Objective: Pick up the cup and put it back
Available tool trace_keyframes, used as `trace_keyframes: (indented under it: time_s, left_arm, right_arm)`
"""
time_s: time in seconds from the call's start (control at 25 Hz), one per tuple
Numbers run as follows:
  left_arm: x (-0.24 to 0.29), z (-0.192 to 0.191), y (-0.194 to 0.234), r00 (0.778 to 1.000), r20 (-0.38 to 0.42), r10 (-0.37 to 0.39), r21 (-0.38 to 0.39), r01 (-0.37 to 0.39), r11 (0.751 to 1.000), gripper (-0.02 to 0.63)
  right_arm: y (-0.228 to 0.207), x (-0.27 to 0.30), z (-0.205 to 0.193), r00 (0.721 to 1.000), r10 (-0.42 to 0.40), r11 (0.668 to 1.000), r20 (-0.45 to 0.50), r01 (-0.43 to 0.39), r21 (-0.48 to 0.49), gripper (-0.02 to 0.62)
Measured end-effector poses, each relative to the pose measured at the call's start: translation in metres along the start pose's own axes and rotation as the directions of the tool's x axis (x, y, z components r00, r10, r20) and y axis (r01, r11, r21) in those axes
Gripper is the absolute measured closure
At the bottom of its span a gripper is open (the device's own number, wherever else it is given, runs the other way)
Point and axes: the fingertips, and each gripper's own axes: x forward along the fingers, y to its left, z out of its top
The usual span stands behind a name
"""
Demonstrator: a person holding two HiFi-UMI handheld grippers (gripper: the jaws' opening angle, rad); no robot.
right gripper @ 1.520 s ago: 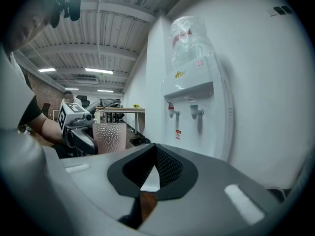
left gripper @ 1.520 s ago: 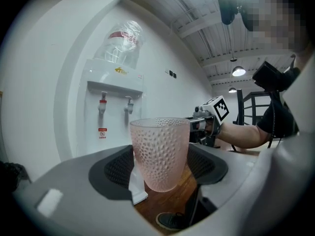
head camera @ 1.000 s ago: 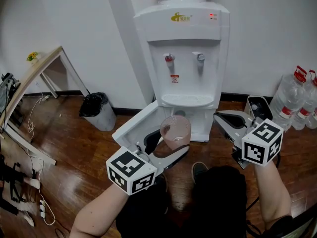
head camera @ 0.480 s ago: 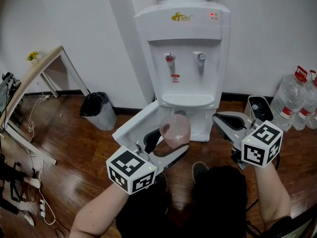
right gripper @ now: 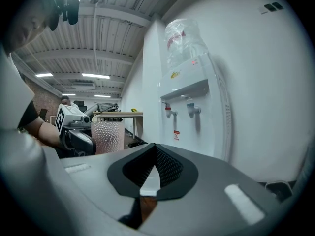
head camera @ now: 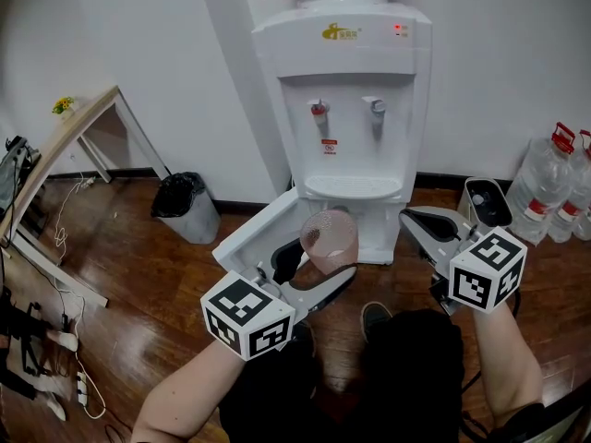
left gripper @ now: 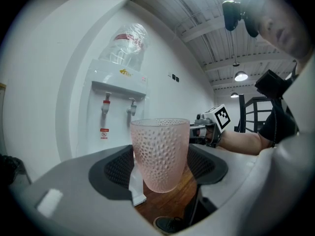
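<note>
- the left gripper's jaws are clamped on the cup, one dark ribbed pad on each side of its lower half; the cup stands upright with its open rim at 12 o'clock.
- the cup is pale pink, translucent and dimpled all over. in the head view the cup is held in the air at the tip of the left gripper, clear of the floor.
- the right gripper's jaws are together, their tips touching, with nothing held between them.
- in the head view the right gripper sits at 3 o'clock of the cup, well apart from it, pointing toward 11 o'clock.
- each gripper carries a marker cube: the left cube at 7 o'clock of the cup, the right cube at 4 o'clock.
- a white water dispenser stands at 12 o'clock of the cup, with a red tap and a grey tap above a drip tray.
- the dispenser's lower door hangs open at 9 o'clock of the cup.
- a black bin stands on the wooden floor at 9 o'clock of the dispenser's base.
- water bottles with red caps stand against the wall at 3 o'clock, and a wooden table is at 9 o'clock.
</note>
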Motion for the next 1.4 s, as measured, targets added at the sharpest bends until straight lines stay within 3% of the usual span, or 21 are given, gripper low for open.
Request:
trace_keyframes:
  time_s: [0.6, 1.4]
  left_arm:
    - [0.0049, -0.0035, -0.0031, 1.000, -0.018, -0.014, 0.035, 0.014, 0.999, 0.267]
    - [0.0023, -0.0024, 0.0024, 1.000, 0.009, -0.010, -0.003, 0.010, 1.000, 0.265]
  right_arm:
    - [0.0023, 0.0061, 0.0034, 1.000, 0.005, 1.000, -0.001, -0.005, -0.006, 0.594]
    - [-0.0020, 0.0012, 0.0003, 1.000, -0.010, 1.000, 0.001, 0.010, 0.005, 0.593]
